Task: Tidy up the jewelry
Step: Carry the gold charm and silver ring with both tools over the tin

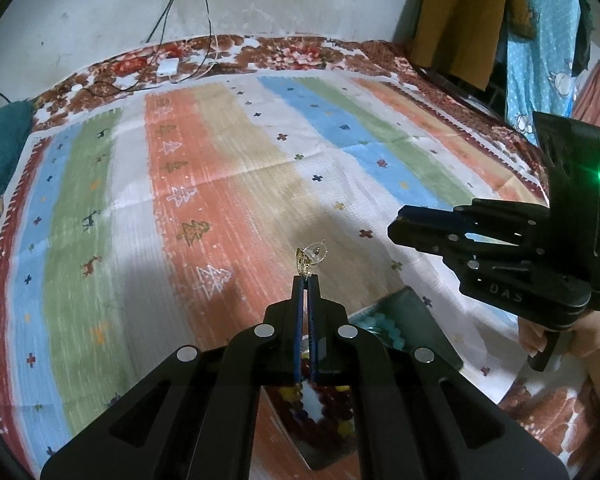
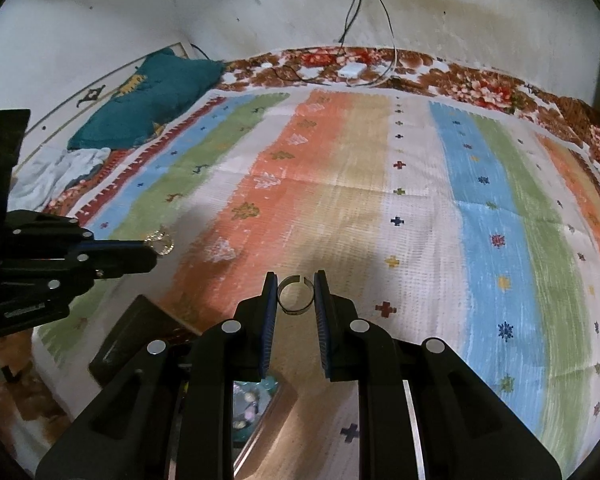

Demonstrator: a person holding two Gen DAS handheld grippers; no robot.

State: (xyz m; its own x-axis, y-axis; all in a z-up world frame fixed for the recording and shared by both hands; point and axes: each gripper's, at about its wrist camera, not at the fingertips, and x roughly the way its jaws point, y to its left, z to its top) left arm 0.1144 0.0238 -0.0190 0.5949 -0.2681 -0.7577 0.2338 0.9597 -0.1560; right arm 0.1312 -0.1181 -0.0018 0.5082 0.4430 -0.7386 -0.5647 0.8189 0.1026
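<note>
My left gripper (image 1: 307,278) is shut on a small gold earring (image 1: 310,259) that sticks up past its fingertips, above the striped mat. In the right wrist view the same gripper (image 2: 150,249) comes in from the left with the earring (image 2: 161,242) at its tip. My right gripper (image 2: 296,284) is shut on an open-band silver ring (image 2: 295,295), held upright between its blue pads (image 2: 269,320). In the left wrist view the right gripper (image 1: 398,226) hangs at the right, a hand under it; the ring is hidden there. A dark jewelry box (image 1: 410,312) with bead strands (image 1: 384,330) lies below both grippers.
A striped mat (image 2: 420,200) covers a floral bedspread (image 2: 480,88). A teal cushion (image 2: 152,100) lies at the far left, a white charger (image 2: 352,70) with cables by the wall. Clothes (image 1: 460,20) hang at the far right. The box's tray (image 2: 256,400) shows under my right gripper.
</note>
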